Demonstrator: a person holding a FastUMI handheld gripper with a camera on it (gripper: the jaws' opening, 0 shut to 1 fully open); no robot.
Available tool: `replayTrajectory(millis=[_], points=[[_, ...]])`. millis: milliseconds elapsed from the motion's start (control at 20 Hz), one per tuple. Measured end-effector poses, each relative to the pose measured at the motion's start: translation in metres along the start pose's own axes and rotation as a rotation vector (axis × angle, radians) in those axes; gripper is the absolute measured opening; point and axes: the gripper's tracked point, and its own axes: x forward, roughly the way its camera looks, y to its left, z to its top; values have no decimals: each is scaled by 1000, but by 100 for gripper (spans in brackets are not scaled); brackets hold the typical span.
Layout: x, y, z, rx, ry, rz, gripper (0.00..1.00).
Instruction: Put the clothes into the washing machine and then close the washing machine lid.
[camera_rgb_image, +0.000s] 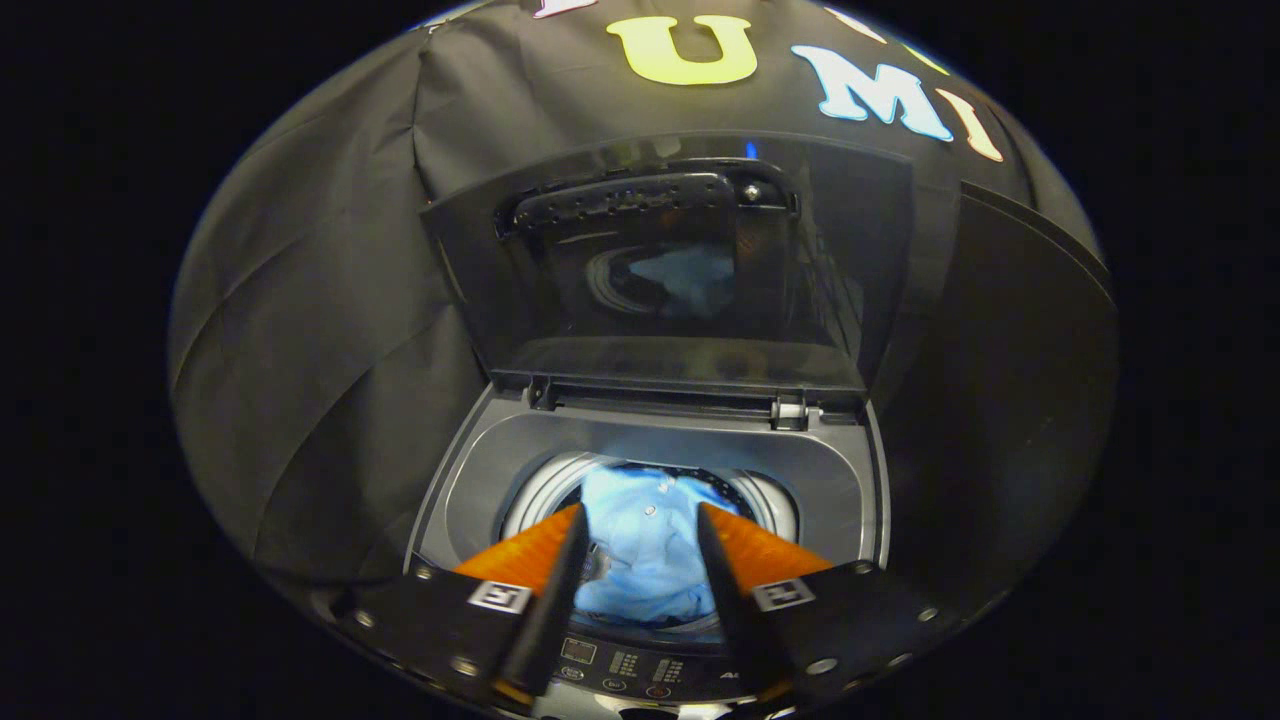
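A top-loading washing machine (500, 440) stands below me with its dark lid (660, 280) raised upright against the booth wall. A light blue buttoned garment (640, 550) lies down inside the drum (545, 485). My gripper (640, 515) hovers above the drum mouth, open, with a clear gap between its fingers and nothing held. The garment shows through that gap, well below the tips. A faint mirror image of the blue cloth shows in the lid's glass.
The control panel (625, 665) with buttons runs along the machine's near edge, under my fingers. The lid's hinge (790, 410) sits at the back rim. Black cloth wall surrounds the machine at the back and both sides.
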Motion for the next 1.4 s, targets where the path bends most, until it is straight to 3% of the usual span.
replayTrajectory(millis=[100, 150, 350, 800, 1400], points=[[-1, -2, -1, 12, -6, -19, 94], [-2, -4, 0, 17, -14, -23, 95], [-21, -5, 22, 3, -113, -50, 95], [-65, 15, 127, -67, -468, -90, 95], [-53, 36, 234, -24, -578, -106, 95]])
